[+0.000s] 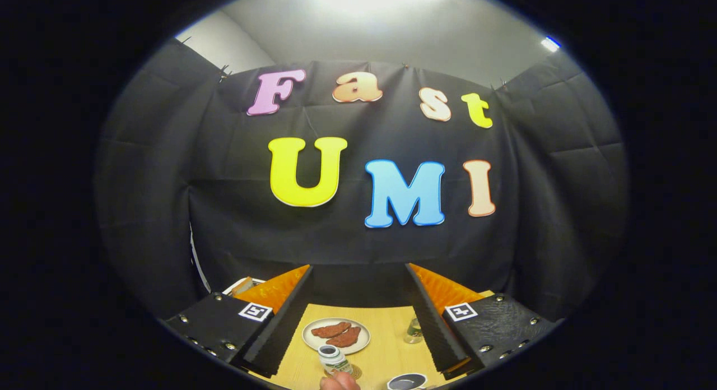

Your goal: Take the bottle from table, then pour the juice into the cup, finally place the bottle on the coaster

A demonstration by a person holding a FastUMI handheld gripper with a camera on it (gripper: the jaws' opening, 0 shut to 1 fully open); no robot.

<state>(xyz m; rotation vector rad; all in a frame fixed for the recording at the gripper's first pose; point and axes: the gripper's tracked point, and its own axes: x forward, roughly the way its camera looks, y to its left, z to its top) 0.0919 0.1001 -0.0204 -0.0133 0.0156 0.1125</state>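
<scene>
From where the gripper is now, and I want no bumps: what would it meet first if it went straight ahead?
Probably the booth's black cloth wall. The open gripper points above the table; the plate and bottle lie lower, though depth is unclear.

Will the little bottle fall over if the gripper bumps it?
Probably, yes. The bottle stands upright on the table and looks taller than wide, so it may tip. It looks small, likely light. The gripper is open, not touching it.
</scene>
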